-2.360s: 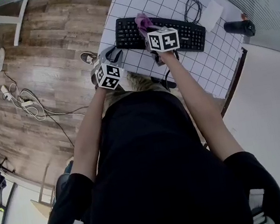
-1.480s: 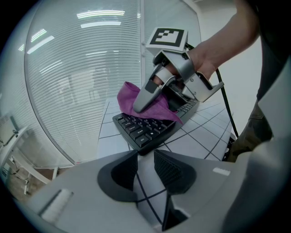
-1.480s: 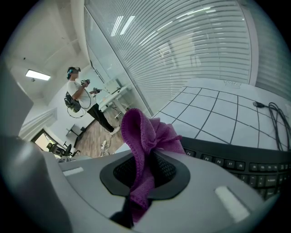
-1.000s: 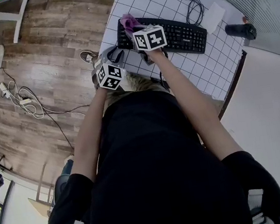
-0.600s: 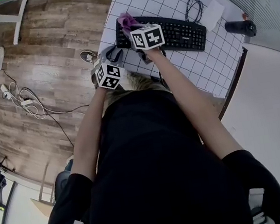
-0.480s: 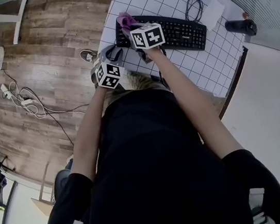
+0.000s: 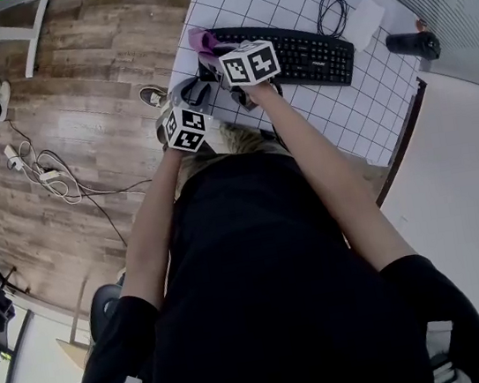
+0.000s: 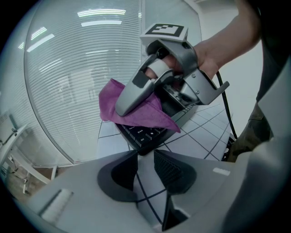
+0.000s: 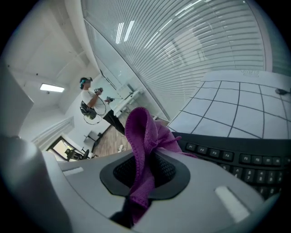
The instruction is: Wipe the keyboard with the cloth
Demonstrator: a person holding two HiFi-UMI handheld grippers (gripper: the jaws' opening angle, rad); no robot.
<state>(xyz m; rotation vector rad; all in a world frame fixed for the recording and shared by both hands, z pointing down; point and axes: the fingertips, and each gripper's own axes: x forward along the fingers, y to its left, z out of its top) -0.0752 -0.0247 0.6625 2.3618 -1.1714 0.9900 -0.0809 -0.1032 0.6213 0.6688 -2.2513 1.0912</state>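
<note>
Purple cloth (image 9: 138, 132) is being pinched between the fingers of the right gripper (image 9: 144, 175), bunching up just ahead of them and draping over the end of the black keyboard (image 9: 236, 164) that is lying on the white gridded surface (image 7: 302, 101). Alongside, the left gripper (image 8: 145, 169) is hovering with its fingers slightly spread, only the surface showing through the gap, the keyboard's corner and the cloth sitting just beyond their tips.
</note>
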